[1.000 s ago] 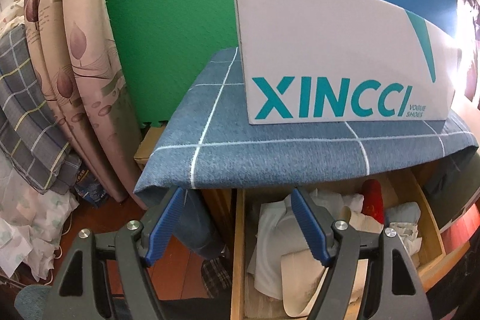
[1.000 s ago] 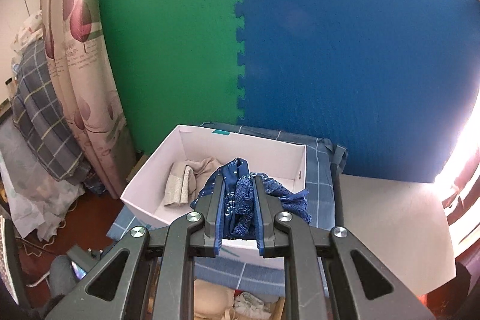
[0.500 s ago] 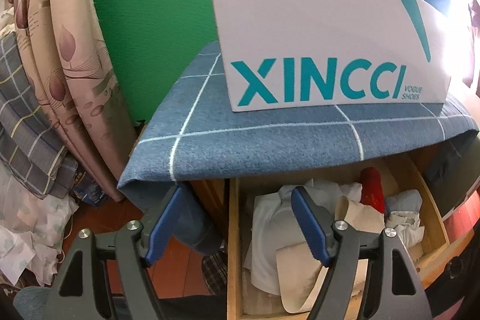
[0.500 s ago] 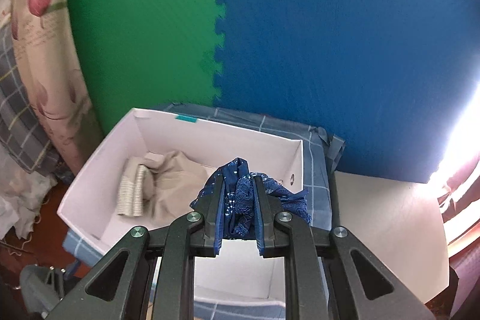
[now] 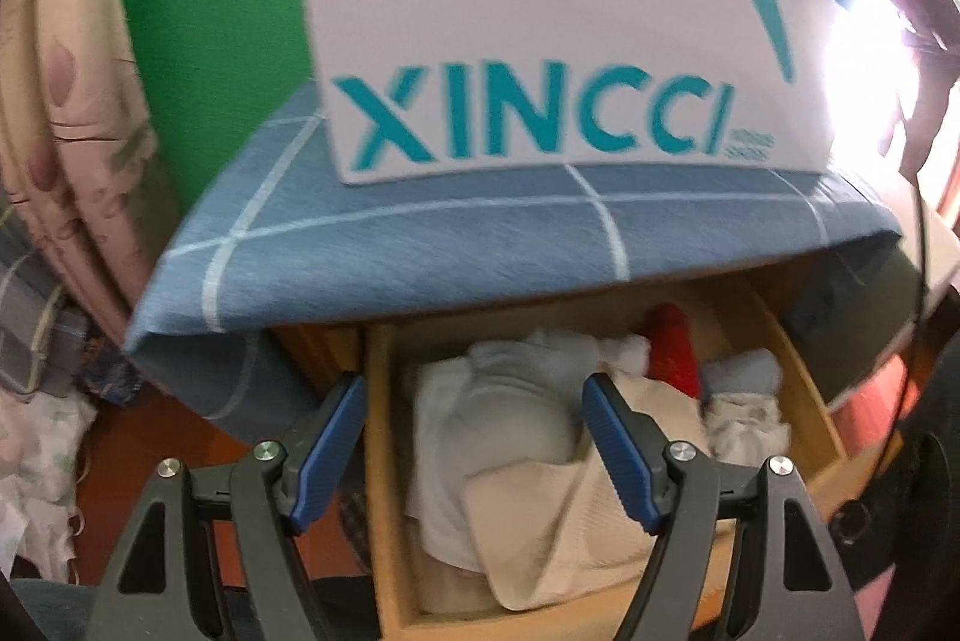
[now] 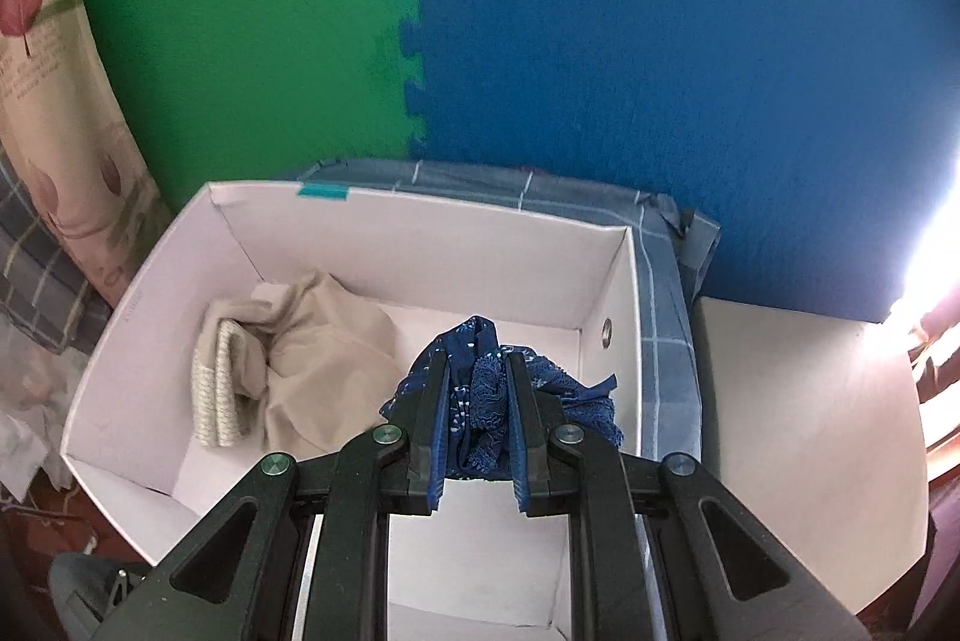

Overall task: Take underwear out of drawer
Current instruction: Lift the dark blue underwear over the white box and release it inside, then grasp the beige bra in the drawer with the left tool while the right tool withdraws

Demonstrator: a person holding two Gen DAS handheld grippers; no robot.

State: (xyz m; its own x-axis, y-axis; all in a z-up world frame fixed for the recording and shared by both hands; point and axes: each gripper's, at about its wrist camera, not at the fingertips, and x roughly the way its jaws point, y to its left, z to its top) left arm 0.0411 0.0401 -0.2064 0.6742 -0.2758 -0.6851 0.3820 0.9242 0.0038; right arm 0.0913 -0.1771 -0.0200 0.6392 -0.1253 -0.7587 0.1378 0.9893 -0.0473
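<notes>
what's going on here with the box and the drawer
A person is moving underwear from the open drawer into the white box. The right tongs are shut on a blue lace pair over the box, where a beige piece lies. The left tongs hang open above the drawer's clothes.

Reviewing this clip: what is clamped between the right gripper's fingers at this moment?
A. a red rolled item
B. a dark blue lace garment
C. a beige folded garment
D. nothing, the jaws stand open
B: in the right wrist view the right gripper has its jaws shut on the dark blue lace garment, over the white box, where a beige garment lies untouched.
</notes>
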